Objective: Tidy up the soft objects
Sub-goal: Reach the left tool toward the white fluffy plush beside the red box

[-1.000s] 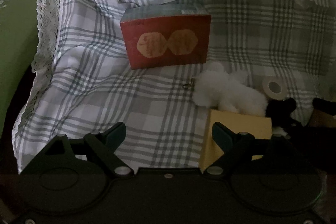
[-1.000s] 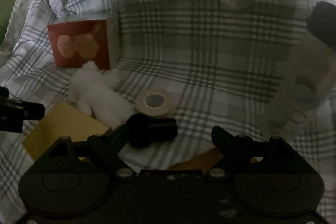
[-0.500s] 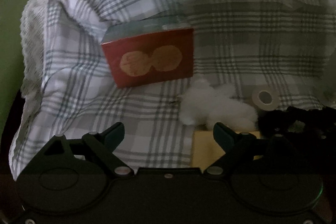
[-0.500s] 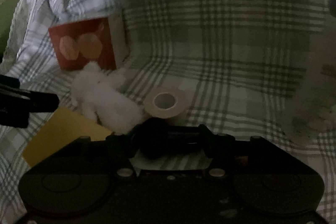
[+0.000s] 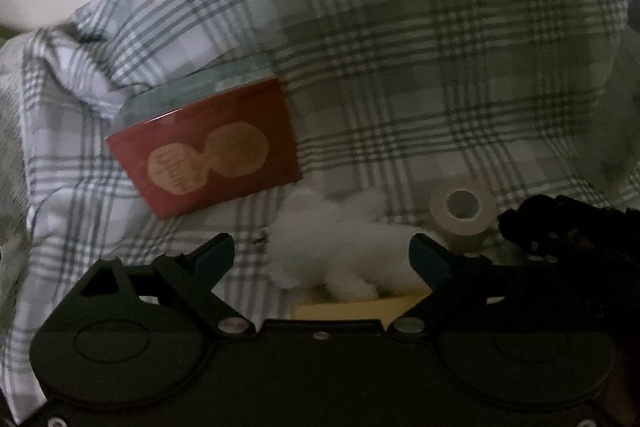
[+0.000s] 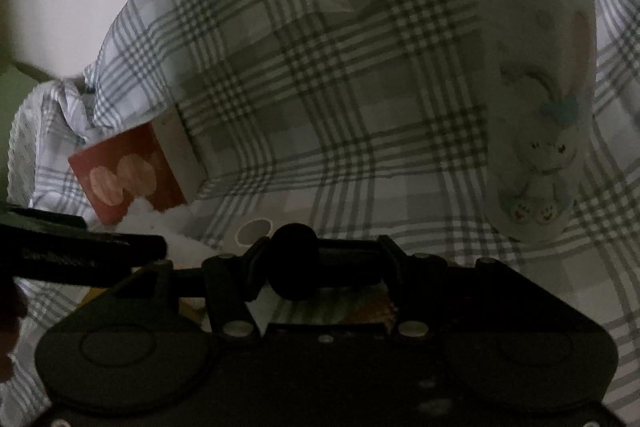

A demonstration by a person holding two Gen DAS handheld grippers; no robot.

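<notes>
The right gripper clamps a black plush toy. The left gripper hangs wide open over a white fluffy toy.

left gripper jaws spread wide, right gripper jaws clamped

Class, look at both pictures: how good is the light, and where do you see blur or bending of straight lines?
Left wrist view: dim light; the plaid cloth is smeared by motion blur, the red box slightly soft. Right wrist view: equally dim; the black object in the right claw is a featureless dark shape. Both views: the fisheye lens curves the cloth's straight stripes toward the edges.
</notes>
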